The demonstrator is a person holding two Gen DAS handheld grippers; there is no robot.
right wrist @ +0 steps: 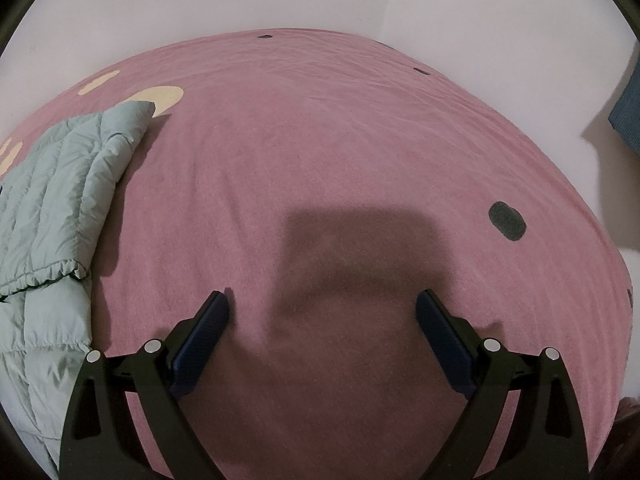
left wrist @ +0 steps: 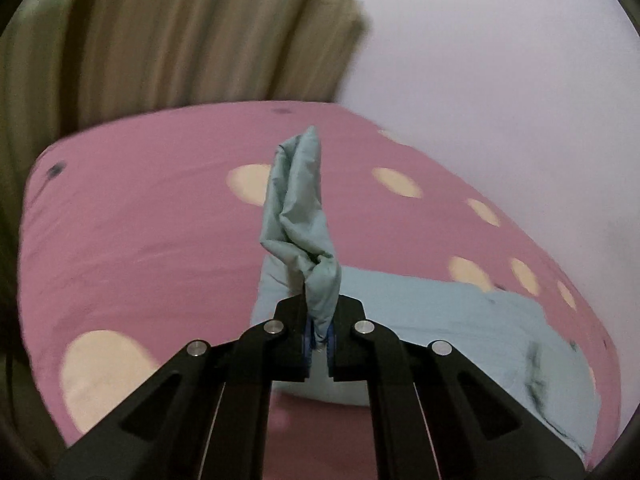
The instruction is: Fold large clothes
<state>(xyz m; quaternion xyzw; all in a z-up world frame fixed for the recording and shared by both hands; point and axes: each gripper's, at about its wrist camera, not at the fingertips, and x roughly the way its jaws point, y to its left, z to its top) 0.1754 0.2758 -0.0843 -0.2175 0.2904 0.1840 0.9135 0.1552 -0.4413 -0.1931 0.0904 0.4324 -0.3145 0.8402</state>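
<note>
Showing left gripper [left wrist: 319, 330] clamped on jacket [left wrist: 440, 320] corner, garment lay to its right; right gripper [right wrist: 322, 312] was held spread, empty, jacket well left.

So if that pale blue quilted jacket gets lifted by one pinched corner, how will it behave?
The jacket probably flops: the part pinched in the left gripper bunches and twists. Its puffy quilting suggests it's light for its bulk. The shiny fabric may slip.

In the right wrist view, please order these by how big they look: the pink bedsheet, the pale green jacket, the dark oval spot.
1. pink bedsheet
2. pale green jacket
3. dark oval spot
The jacket is partly cut off by the frame edge.
</note>
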